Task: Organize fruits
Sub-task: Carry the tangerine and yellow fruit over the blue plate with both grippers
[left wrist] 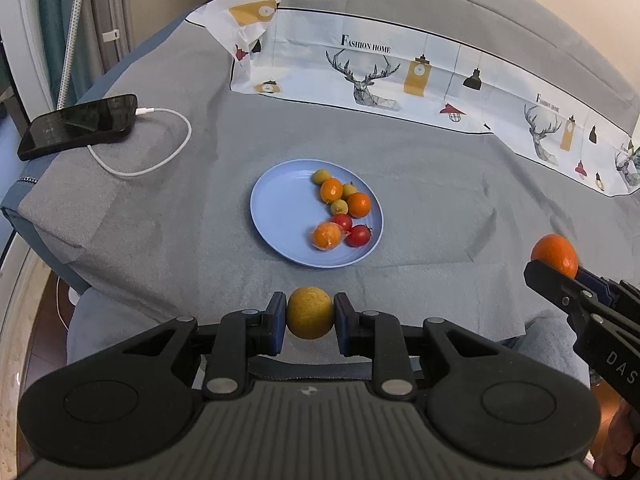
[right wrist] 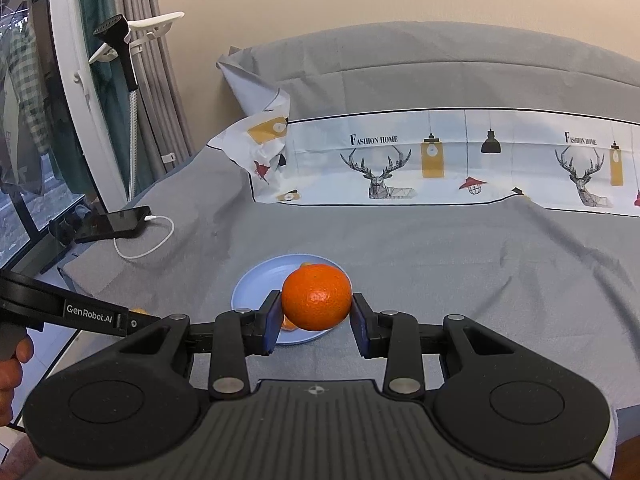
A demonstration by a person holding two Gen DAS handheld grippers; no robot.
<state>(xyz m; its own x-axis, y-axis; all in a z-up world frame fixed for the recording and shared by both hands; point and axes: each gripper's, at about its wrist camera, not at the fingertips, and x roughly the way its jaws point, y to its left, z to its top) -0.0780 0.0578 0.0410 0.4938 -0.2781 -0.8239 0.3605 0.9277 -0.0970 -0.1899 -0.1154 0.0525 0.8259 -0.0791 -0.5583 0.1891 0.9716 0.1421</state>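
Two grippers, each loaded: the left gripper is clamped on a yellow-green fruit, the right gripper on an orange, both held above grey bedding just short of the blue plate.

You've got "FASHION HOME" printed on the white deer-and-lamp cloth at the far side of the bed, once left of centre and again toward the right. At the near left, the left gripper carries "GenRobot.AI" on its side; at the near right, the right gripper shows "DAS".
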